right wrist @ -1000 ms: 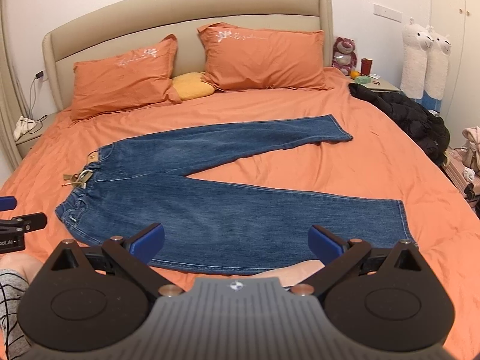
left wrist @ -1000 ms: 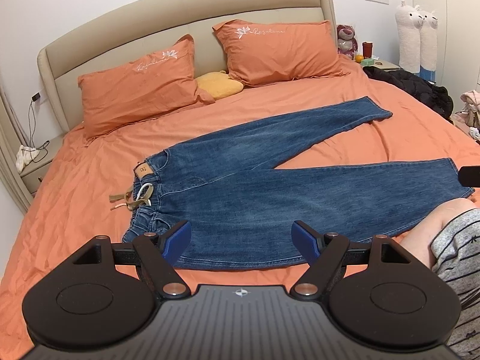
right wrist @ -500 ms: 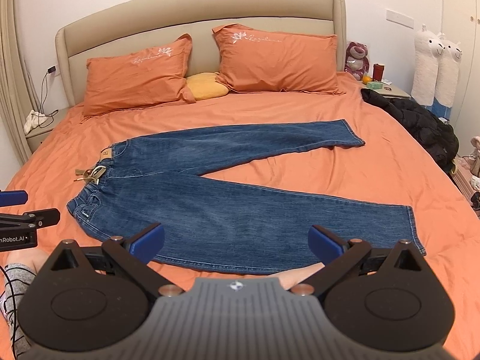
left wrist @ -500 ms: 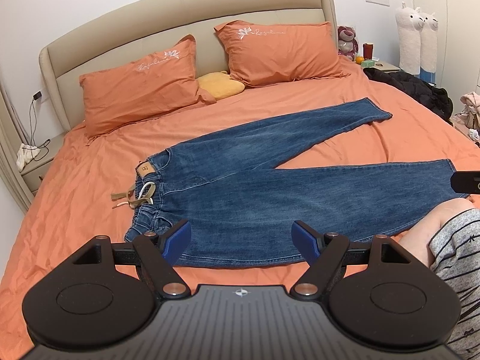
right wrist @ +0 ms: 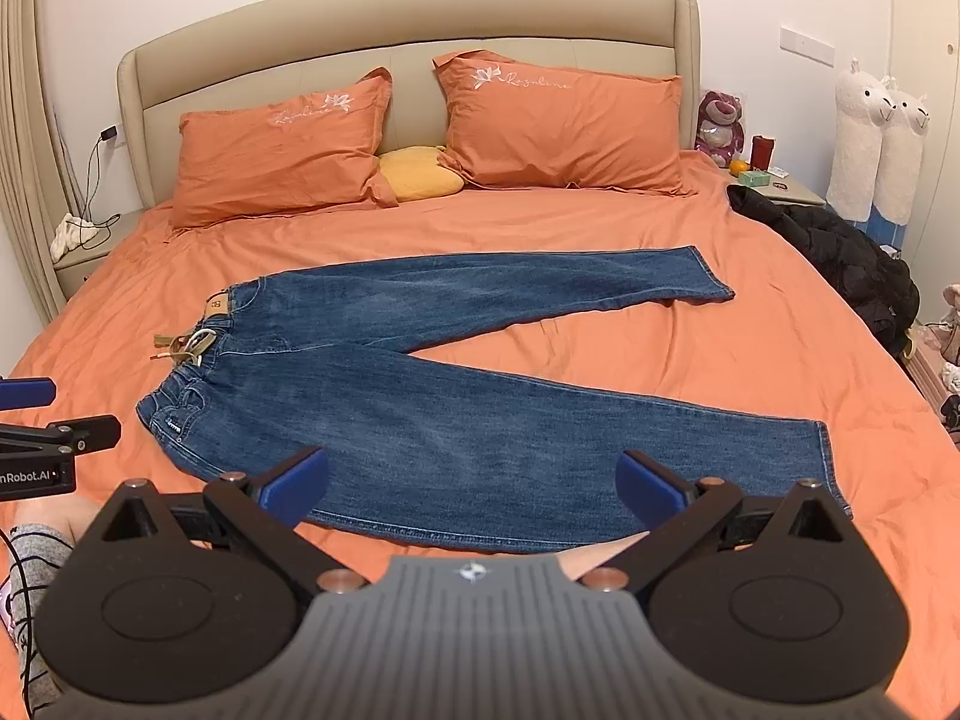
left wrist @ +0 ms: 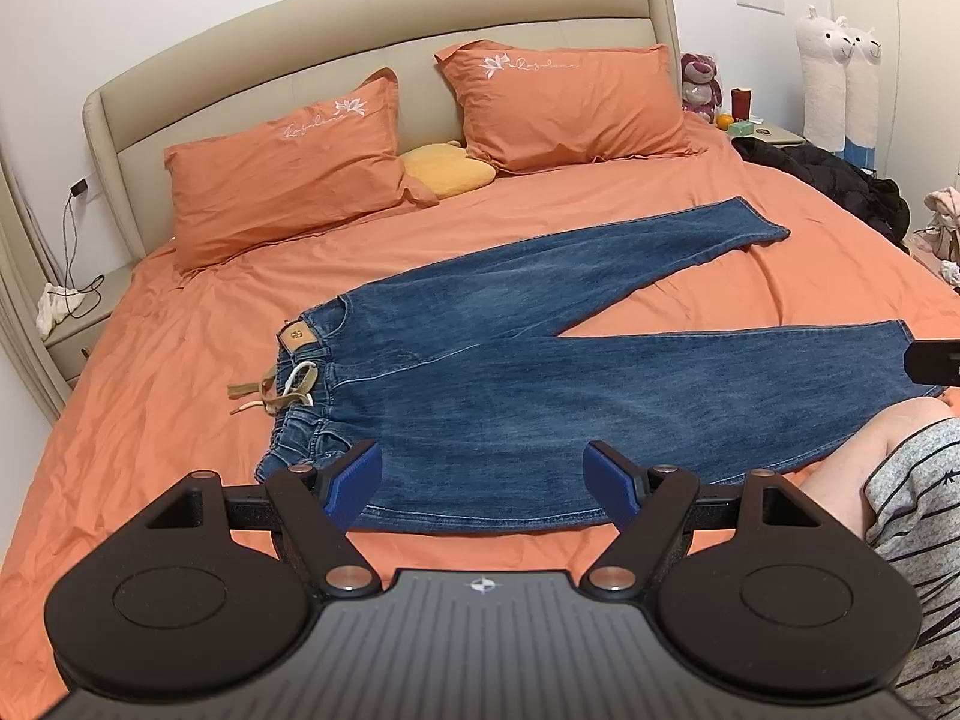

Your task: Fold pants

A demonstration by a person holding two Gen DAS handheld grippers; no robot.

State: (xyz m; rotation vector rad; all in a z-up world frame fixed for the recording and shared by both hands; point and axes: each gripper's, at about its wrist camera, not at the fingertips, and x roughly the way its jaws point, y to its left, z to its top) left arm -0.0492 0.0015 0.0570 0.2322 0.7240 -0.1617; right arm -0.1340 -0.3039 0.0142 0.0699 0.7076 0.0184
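Claws first: the left claw (left wrist: 483,483) stands wide open, its two blue-padded fingers (left wrist: 354,483) well apart, with nothing between them; it hangs above the near edge of the bed, over the waist end of the blue denim pants (left wrist: 540,372), touching no cloth. The right claw (right wrist: 474,483) is likewise spread wide and holds nothing, its blue pads (right wrist: 651,483) hovering over the near leg of the same pants (right wrist: 468,420).

The pants lie flat and unfolded on the orange bed sheet (right wrist: 750,336), waistband to the left with a tan drawstring (right wrist: 180,348) and a tan leather patch (right wrist: 216,304), the two legs splayed apart in a V toward the right; the far leg (right wrist: 510,288) reaches toward the pillows' side, the near leg (right wrist: 570,438) runs along the near edge.

At the head of the bed two orange pillows (right wrist: 276,156) lean on the beige padded headboard (right wrist: 408,18), with a yellow cushion (right wrist: 420,174) between them. A black jacket (right wrist: 840,258) lies at the bed's right edge. The right nightstand (right wrist: 798,189) carries a pink plush bear (right wrist: 720,120), a dark red cup (right wrist: 762,150), an orange fruit (right wrist: 739,167) and a small green box (right wrist: 755,178). Two white alpaca plushes (right wrist: 882,144) stand by the wall
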